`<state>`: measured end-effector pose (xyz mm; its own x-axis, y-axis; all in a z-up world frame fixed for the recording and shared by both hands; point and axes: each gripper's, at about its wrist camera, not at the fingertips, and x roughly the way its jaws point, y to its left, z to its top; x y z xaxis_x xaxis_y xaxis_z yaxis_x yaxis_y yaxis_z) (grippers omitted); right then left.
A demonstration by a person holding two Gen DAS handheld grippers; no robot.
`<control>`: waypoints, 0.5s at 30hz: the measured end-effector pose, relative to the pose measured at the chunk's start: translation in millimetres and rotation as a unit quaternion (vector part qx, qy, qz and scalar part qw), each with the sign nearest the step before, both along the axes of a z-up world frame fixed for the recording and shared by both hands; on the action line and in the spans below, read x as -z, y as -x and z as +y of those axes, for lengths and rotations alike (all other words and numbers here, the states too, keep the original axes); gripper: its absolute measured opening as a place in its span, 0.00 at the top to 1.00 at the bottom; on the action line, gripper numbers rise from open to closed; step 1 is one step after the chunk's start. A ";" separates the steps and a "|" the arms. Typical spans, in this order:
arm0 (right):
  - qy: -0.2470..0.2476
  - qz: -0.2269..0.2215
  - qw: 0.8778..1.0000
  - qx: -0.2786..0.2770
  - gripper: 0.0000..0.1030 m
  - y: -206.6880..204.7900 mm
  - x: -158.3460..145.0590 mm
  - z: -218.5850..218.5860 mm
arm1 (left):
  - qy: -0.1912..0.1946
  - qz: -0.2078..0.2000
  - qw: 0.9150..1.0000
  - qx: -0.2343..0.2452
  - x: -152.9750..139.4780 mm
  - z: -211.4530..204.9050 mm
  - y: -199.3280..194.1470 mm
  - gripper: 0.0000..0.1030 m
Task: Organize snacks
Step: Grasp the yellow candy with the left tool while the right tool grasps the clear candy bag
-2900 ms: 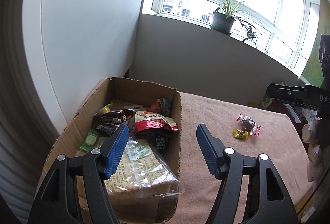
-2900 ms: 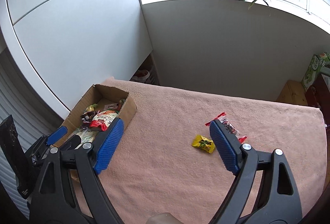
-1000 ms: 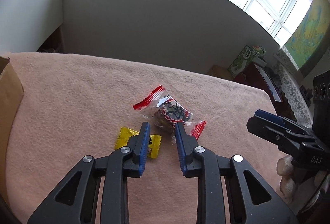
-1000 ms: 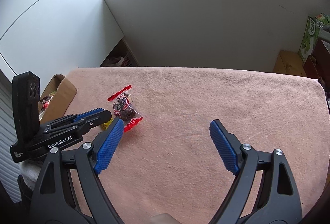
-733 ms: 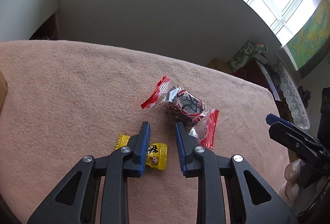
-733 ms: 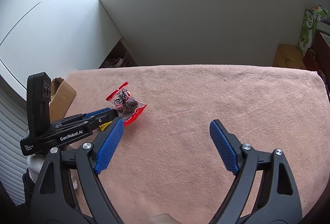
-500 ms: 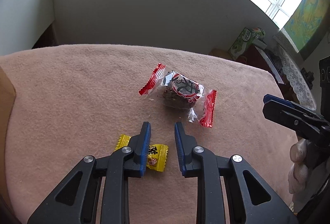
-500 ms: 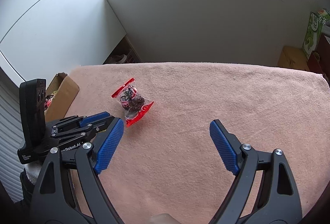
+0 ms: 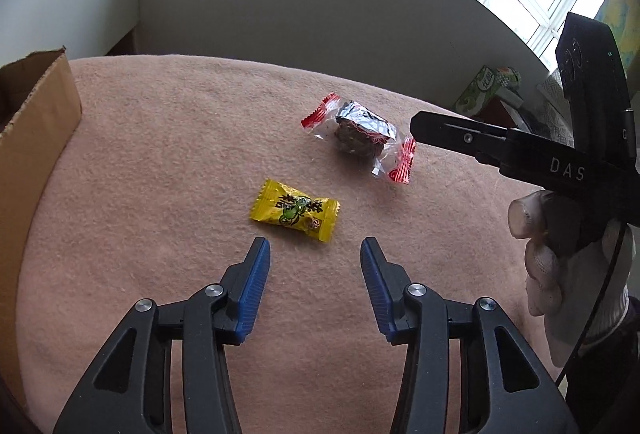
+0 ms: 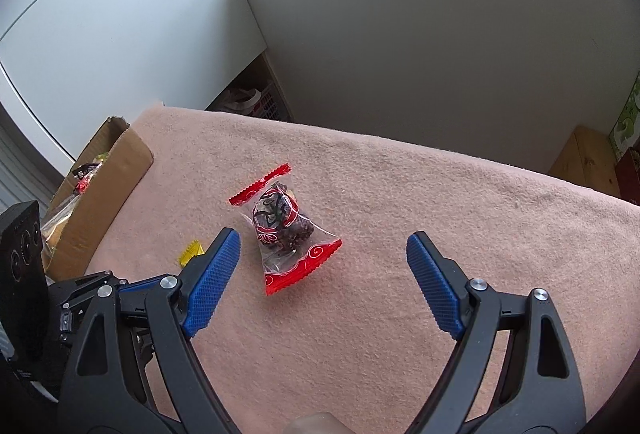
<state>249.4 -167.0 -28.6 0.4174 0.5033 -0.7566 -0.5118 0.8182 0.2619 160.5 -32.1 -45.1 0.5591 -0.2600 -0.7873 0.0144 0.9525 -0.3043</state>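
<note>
Pink cloth [image 9: 168,154] covers the table; cardboard box [image 9: 36,138] at its left edge. Right gripper [image 10: 322,266] spread wide, empty, just short of the red-ended snack [image 10: 282,224]. Left gripper [image 9: 314,266] has just been opening, nothing between; yellow candy [image 9: 295,210] lies just ahead.

both cameras ride behind their own blue-padded jaws, tilted steeply down, close over the pink fleece-covered table [image 9: 160,162]. the left view faces the windowed wall; the right view faces the white cabinet corner. both share the clear red-ended snack packet [image 9: 360,136] [image 10: 282,224] and brown cardboard box [image 9: 36,122] [image 10: 108,186].
</note>
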 end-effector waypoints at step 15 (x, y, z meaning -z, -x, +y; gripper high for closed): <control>0.003 0.001 1.000 -0.003 0.15 -9.5 4.1 10.8 | -0.078 -0.014 0.997 0.006 4.0 -36.0 -46.3 0.56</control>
